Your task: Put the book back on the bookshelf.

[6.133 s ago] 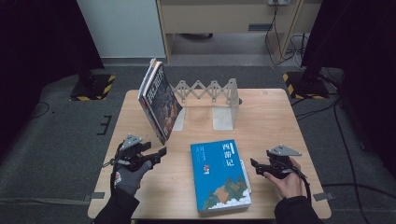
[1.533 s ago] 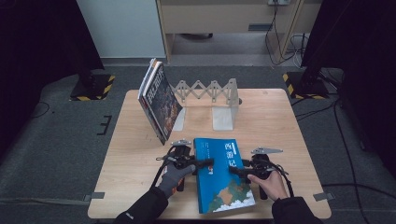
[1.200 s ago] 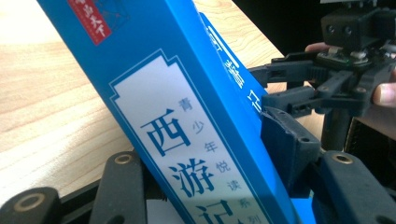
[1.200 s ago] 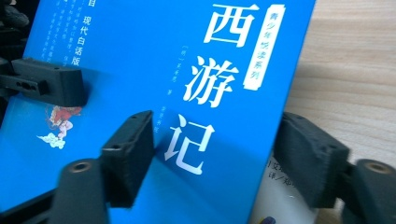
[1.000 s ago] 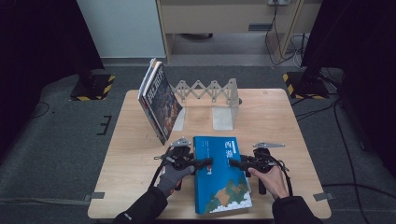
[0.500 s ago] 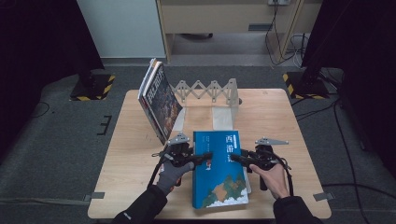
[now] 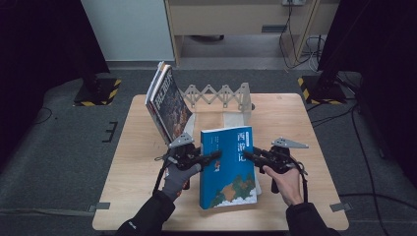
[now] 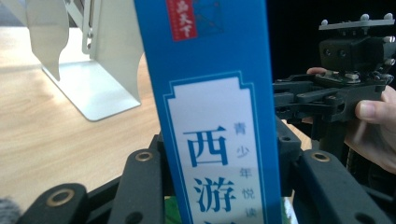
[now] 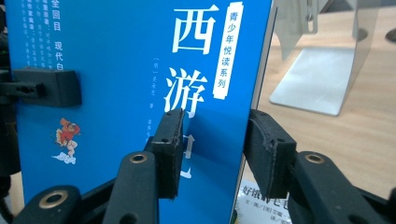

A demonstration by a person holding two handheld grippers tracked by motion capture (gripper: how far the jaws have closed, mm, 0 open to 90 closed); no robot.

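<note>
A blue book (image 7: pixel 228 167) with white Chinese lettering is tilted up, its far end raised and its near end low by the table. My left gripper (image 7: pixel 216 156) is shut on its spine side; in the left gripper view the spine (image 8: pixel 219 116) sits tight between the two black jaws. My right gripper (image 7: pixel 246 156) is shut on the page-edge side, with one pad (image 9: pixel 170 149) on the front cover (image 9: pixel 116 93) and the other behind it. Both pairs of jaws have just been closing with the book between them. Each gripper faces the other across the book.
Several books (image 7: pixel 167 103) lean at the back left of the wooden table (image 7: pixel 295 118), against a metal expanding book rack (image 7: pixel 221 96) with a white end plate (image 9: pixel 317 79). Another book (image 9: pixel 261 198) lies under the blue one. The right half of the table is bare.
Both grippers came in from the sides to the blue book, closed on it and rose; its far end has lifted off the table and it stands steeper.
</note>
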